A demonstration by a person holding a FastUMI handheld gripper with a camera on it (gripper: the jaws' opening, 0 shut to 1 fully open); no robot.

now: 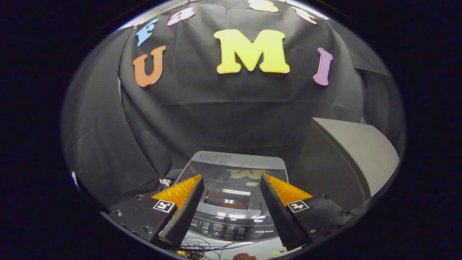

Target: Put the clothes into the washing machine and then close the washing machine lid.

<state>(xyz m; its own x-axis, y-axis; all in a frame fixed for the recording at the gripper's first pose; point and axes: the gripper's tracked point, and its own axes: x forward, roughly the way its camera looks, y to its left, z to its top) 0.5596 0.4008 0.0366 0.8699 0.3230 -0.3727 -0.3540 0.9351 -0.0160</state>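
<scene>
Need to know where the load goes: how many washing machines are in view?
1. The washing machine stands just ahead of the open, empty fingers, lid down, against the booth wall.

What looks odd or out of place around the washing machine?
Loose cables lie tangled below the washing machine, under the open tongs. The lid lies flat and closed, and nothing looks spilled or damaged.

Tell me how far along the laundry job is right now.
The washer lid lies shut, its glossy top mirroring the wall, so closing looks done; whether clothes are inside cannot be told. The claw is open and holds nothing, hanging above the lid. Nothing visible looks left.
</scene>
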